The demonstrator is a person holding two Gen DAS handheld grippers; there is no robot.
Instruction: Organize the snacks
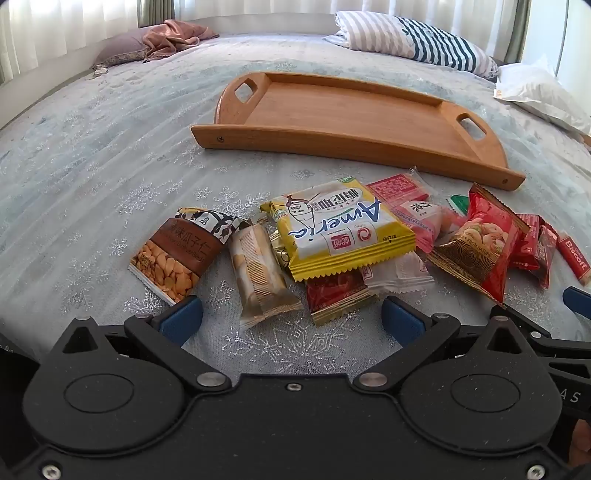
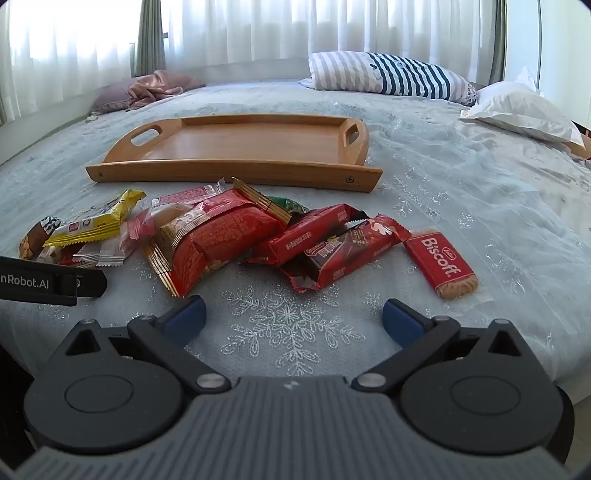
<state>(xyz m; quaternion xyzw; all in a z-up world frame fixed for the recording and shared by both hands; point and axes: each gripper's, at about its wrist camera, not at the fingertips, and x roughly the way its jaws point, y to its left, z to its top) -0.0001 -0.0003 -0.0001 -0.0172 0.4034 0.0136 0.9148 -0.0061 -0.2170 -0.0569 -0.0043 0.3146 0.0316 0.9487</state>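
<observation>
Snacks (image 1: 347, 236) lie heaped on the bed (image 1: 110, 155) before the empty tray (image 1: 332, 107), likely their destination; nothing is sorted yet. Left gripper (image 1: 291, 319) and right gripper (image 2: 293, 319) hover nearby, jaws apart and empty, ready to pick.

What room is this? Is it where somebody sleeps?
Most likely a bedroom. The snacks and wooden tray sit on a bed with a snowflake cover, there is a striped pillow at the far side, and curtains hang behind it.
</observation>
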